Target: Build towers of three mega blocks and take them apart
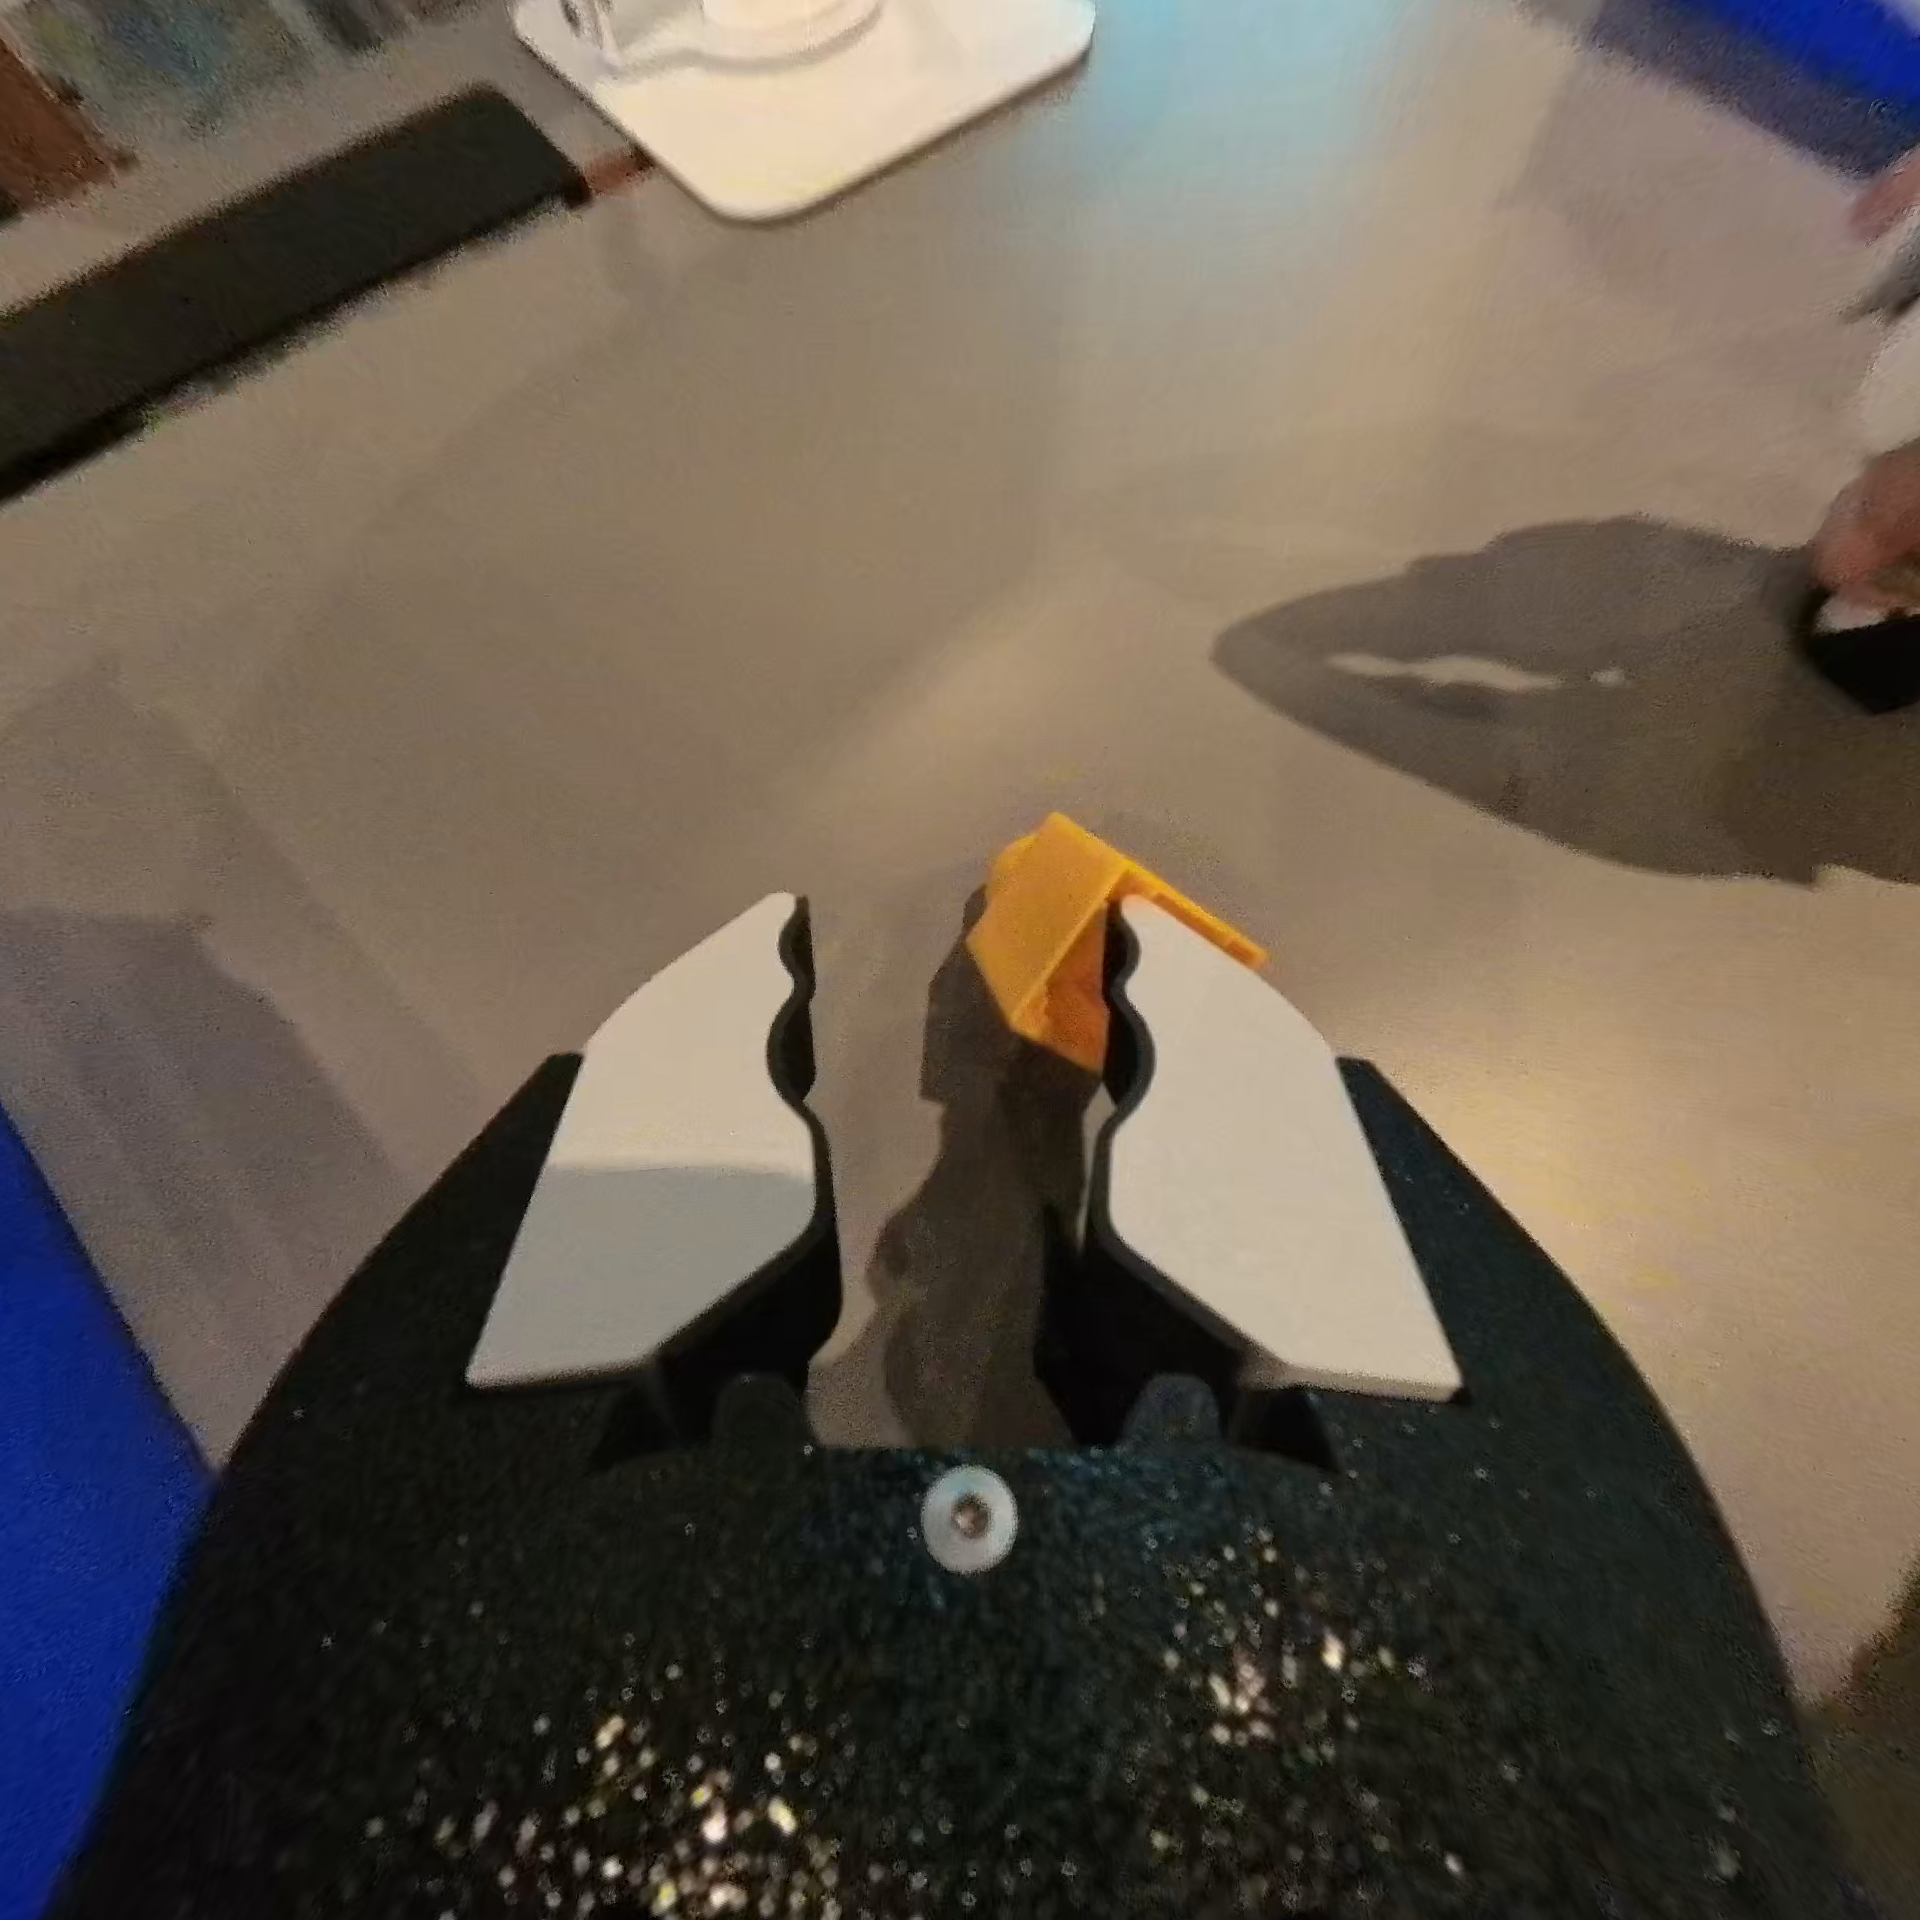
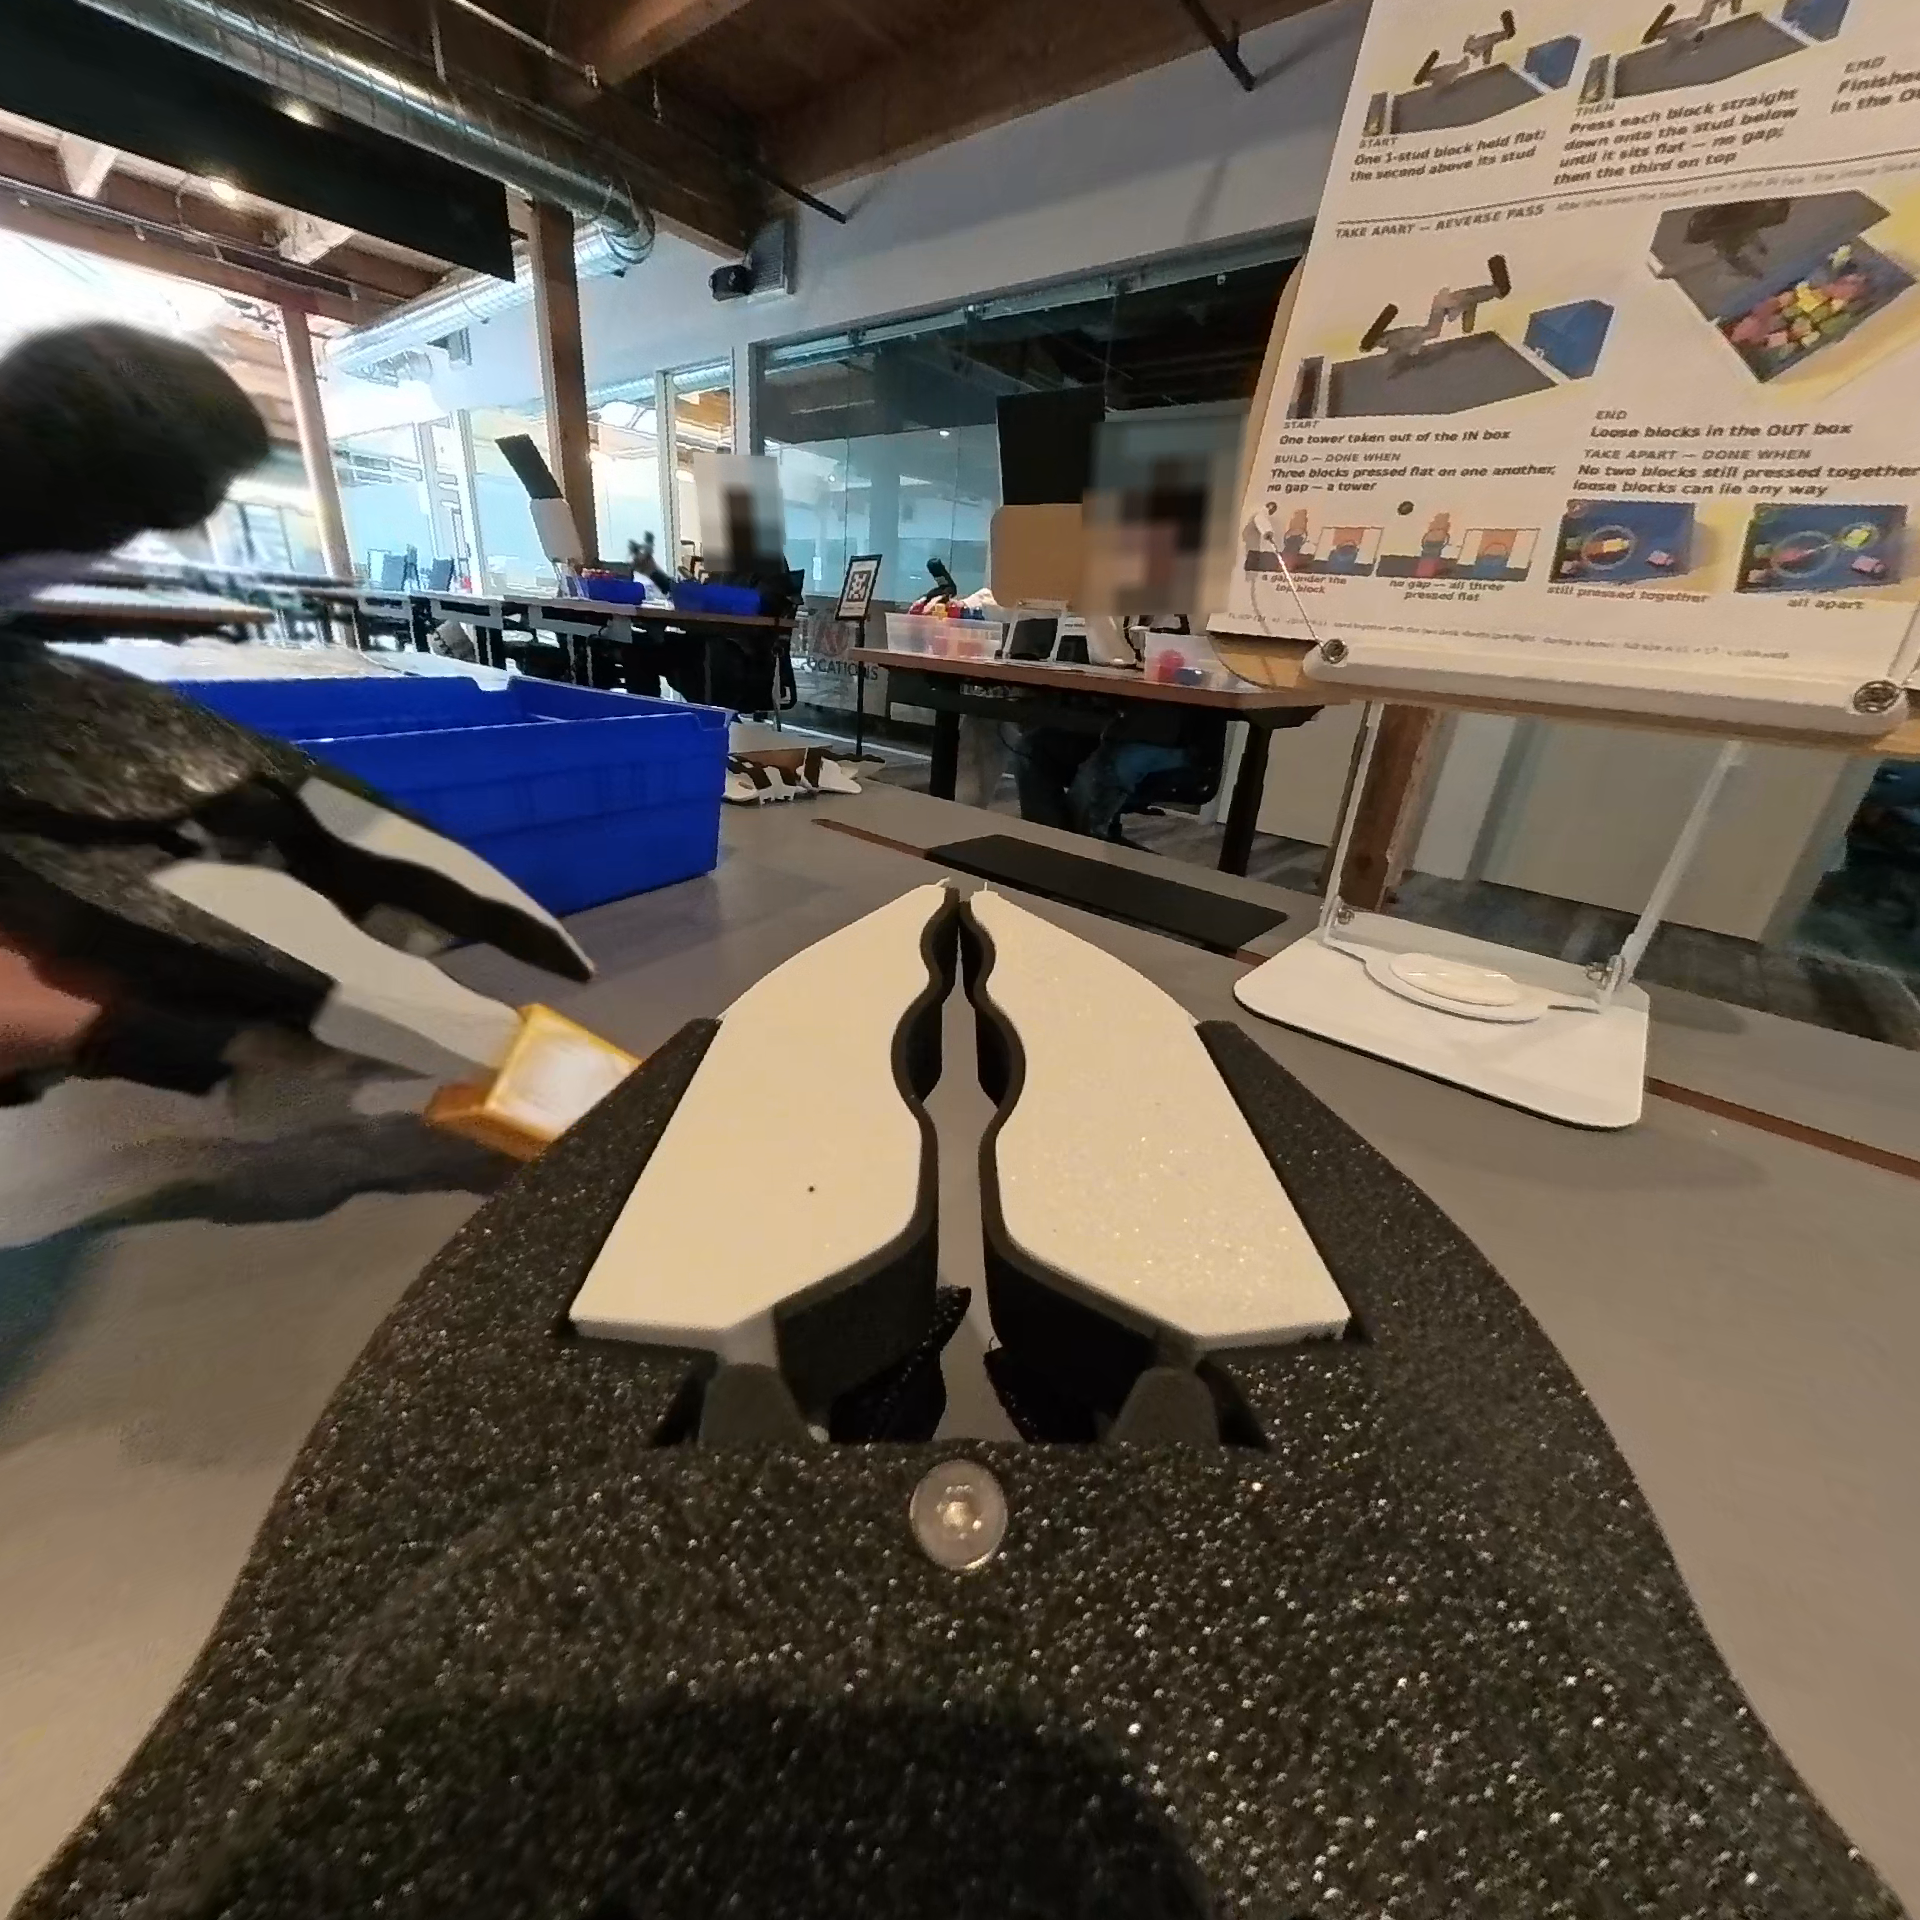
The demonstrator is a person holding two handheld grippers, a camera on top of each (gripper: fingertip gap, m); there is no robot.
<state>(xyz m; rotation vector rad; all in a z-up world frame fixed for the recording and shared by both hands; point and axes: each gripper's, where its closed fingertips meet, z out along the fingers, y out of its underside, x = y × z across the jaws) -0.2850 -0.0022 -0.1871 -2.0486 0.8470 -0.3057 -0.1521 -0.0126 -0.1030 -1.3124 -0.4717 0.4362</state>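
Grey table: illustrated instruction sheet, yellow block

surface: grey table | left of jaws: blue bin on it | ahead: black strip flat on it | right, ahead: white stand base | block's contact with table: cannot tell
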